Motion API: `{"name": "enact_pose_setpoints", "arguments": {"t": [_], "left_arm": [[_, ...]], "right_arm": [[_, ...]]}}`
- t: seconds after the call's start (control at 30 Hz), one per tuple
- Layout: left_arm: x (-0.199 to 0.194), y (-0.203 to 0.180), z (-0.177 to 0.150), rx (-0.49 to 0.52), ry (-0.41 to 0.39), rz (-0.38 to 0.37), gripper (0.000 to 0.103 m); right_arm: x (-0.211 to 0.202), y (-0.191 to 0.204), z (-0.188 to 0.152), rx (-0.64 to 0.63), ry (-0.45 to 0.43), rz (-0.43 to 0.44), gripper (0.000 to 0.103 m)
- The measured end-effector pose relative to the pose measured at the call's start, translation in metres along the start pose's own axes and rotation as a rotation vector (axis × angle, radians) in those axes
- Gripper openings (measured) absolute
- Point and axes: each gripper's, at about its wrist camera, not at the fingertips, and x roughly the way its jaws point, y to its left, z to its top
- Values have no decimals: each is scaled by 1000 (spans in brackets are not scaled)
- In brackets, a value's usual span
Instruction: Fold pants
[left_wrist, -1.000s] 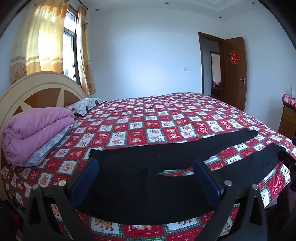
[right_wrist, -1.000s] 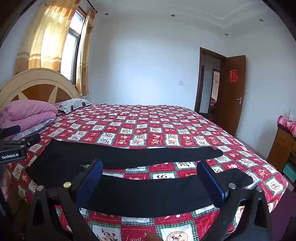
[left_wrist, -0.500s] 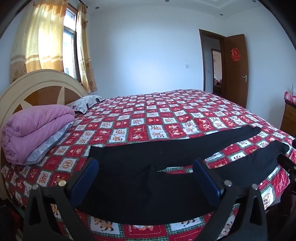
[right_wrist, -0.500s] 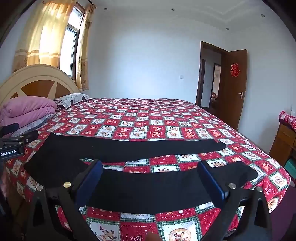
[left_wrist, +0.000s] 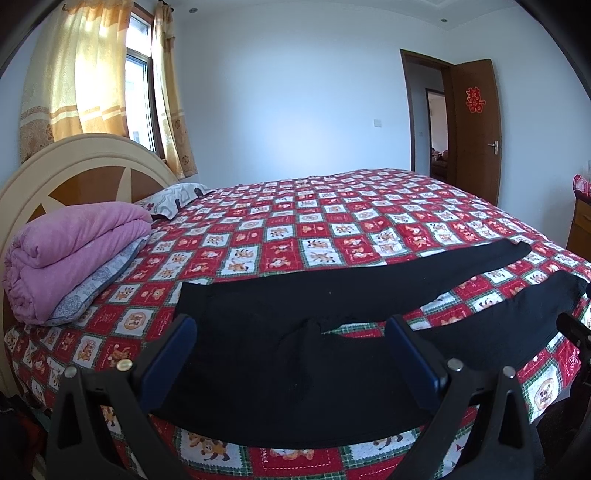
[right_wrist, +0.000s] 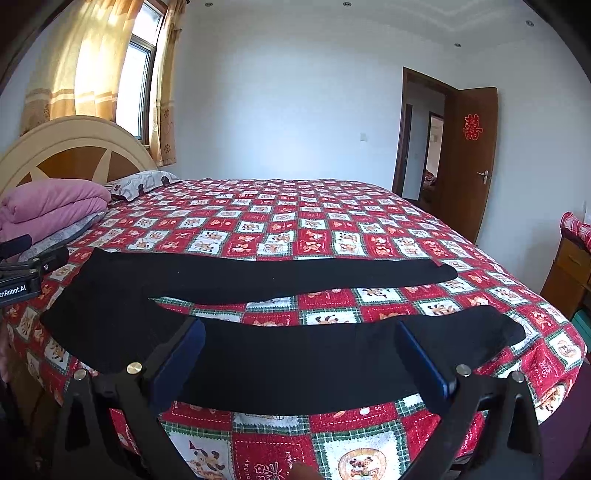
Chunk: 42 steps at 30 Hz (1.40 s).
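Note:
Black pants (left_wrist: 295, 354) lie flat near the front edge of the bed, waist toward the headboard, the two legs spread apart toward the right. In the right wrist view the pants (right_wrist: 295, 354) show both legs, the near leg running under my fingers. My left gripper (left_wrist: 291, 339) hovers open over the waist and crotch area, holding nothing. My right gripper (right_wrist: 301, 347) is open above the near leg, also holding nothing. The left gripper's body (right_wrist: 22, 269) shows at the left edge of the right wrist view.
The bed has a red, white and green patchwork quilt (left_wrist: 332, 229). A folded pink blanket (left_wrist: 70, 251) and a pillow (left_wrist: 173, 194) lie by the headboard (left_wrist: 74, 162). A wooden cabinet (right_wrist: 569, 273) stands right of the bed, an open door (left_wrist: 476, 125) beyond.
Both grippers have come slightly closer to the bed and lower over the pants. The pants have not moved and both grippers stay open.

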Motion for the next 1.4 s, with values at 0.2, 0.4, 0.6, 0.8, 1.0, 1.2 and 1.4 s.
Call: {"name": "enact_pose_setpoints", "arguments": {"t": [0.2,0.4,0.6,0.8,1.0,1.2,1.4], "left_arm": [[0,-1,-1,6,3,-2,103],[0,-1,0,5,1,-1,103],[1,-2,-1,8,2,-5,103],[1,-3,-2,9,1,-4,103],[1,-3,-1,10,2,-5,103],[1,-3,-1,7,1,-6,103],[3,-2,-1,2,-1,-8,103]], "right_arm": [[1,0,-3,-3,5,3,102],[1,1,-3,-2,6,4,102],[1,1,-3,-3,7,4,102],[1,2,-3,-4,7,4,102],[1,2,-3,-4,9,4,102],[1,2,-3,-4,9,4,102],[1,-1,-2,0,6,-4,102]]}}
